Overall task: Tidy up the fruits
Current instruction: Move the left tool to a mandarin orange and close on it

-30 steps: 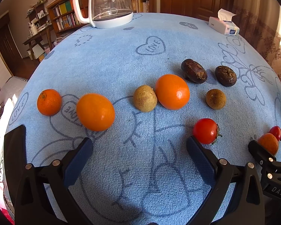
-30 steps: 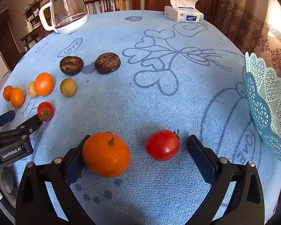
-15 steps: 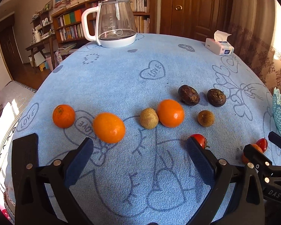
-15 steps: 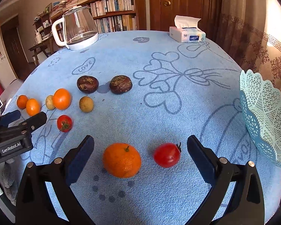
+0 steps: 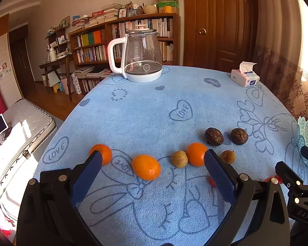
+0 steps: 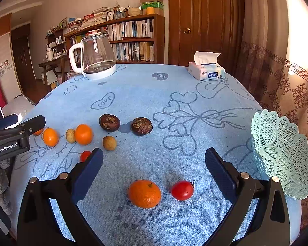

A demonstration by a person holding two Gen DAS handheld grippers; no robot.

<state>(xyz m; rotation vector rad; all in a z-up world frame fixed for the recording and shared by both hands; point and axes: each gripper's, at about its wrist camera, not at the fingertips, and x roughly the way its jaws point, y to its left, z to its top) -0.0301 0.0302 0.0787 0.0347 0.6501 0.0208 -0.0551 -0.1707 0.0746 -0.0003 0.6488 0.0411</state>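
A: Both grippers are up off the desk (image 6: 145, 94) right now. The right gripper (image 6: 154, 163) has its jaws spread wide, nothing between them, hanging above a stemmed orange (image 6: 144, 193) and a red tomato (image 6: 182, 190) lying just beside each other on the blue cloth.

B: And the left gripper (image 5: 153, 169), released too?

A: Wide open and empty, hovering over the far row: two oranges (image 5: 146, 169), a brownish fruit (image 5: 179, 159) touching a third orange (image 5: 196, 153), another small brown one (image 5: 228, 157), and two dark wrinkled fruits (image 5: 214, 136) behind.

B: Where would they go?

A: My guess is the pale green lattice basket (image 6: 281, 155) at the desk's right edge, which looks empty from here. The right gripper is the nearer one.

B: How would you play it?

A: Drop straight down over one fruit only. The orange and tomato sit close, so centre carefully or a finger will nudge the neighbour and roll it. Close gently on the tomato: smooth, glossy skin, likely soft. The orange's dimpled peel should grip better.

B: And that small tomato (image 6: 85, 155) on the left?

A: Half hidden behind a finger in both views.
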